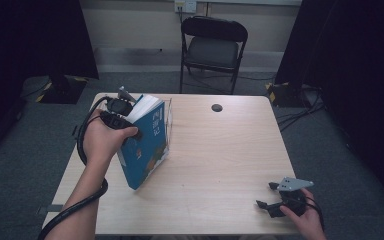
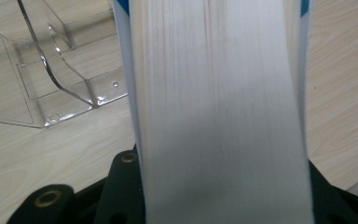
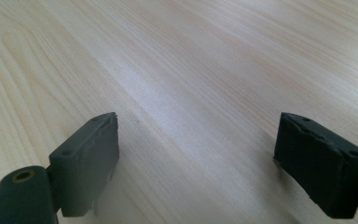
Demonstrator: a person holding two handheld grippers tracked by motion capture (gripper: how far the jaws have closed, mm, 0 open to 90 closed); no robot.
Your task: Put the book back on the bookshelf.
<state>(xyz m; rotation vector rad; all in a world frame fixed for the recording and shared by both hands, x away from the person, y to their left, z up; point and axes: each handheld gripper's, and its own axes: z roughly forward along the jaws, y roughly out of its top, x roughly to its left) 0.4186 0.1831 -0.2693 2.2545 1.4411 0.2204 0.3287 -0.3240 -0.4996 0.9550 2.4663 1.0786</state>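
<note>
Fingers of the left gripper (image 1: 130, 117) are clamped across the thickness of the blue book (image 1: 145, 145), page block between them in the left gripper view, covers at either side; book (image 2: 219, 107) is held clear of the bench (image 1: 220, 165), tilted, top end up near the hand, bottom corner pointing down toward the near-left of the bench. Clear acrylic stand (image 1: 169, 112) sits just behind and right of the book in the high view; in the left gripper view the stand (image 2: 60, 79) lies off to the left of the page edge, apart from it. Long axis of the book runs steeply down and slightly toward the person, so it is judged that the book must be swung upright and carried toward the stand's slot. Right gripper (image 1: 275, 197) rests at the near-right corner, well apart from book and stand, its fingers (image 3: 86, 158) spread wide with nothing but bare wood between them; left hand is clearly the nearer one for the move
</note>
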